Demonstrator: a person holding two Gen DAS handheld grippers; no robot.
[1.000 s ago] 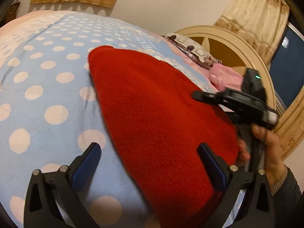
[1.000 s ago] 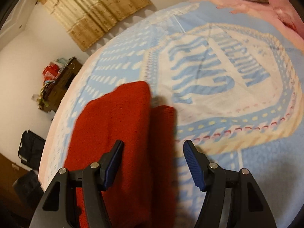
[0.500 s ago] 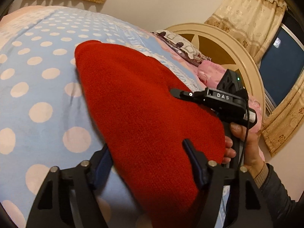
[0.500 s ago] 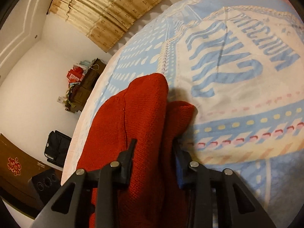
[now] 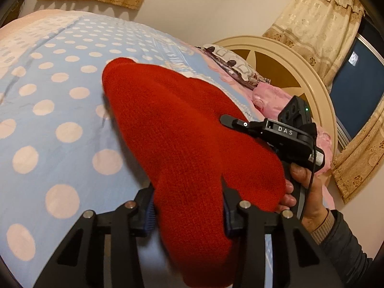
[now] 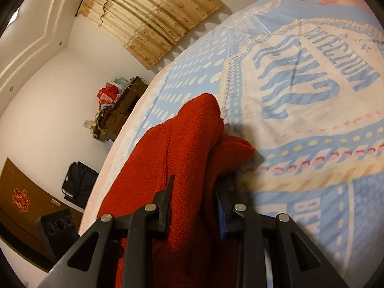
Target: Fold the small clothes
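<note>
A red knitted garment [image 5: 172, 129] lies on the blue polka-dot bedspread [image 5: 52, 110], its near end raised. My left gripper [image 5: 187, 206] is shut on the garment's near edge, with bunched cloth between the blue pads. In the right wrist view my right gripper [image 6: 194, 204] is shut on another part of the same red garment [image 6: 182, 148], which is gathered into a thick fold between the fingers. The right gripper also shows in the left wrist view [image 5: 276, 132], held by a hand at the garment's right edge.
The bedspread has a white printed panel with blue lettering [image 6: 312, 72]. Pink pillows [image 5: 271, 96] and a round cream headboard [image 5: 288, 55] lie beyond the garment. A dark cabinet with clutter [image 6: 117, 105], a black bag [image 6: 79, 182] and a speaker [image 6: 57, 225] stand beside the bed.
Both grippers went from open around the red garment to shut on it. The cloth is now bunched between the fingers and its near end lifted.
</note>
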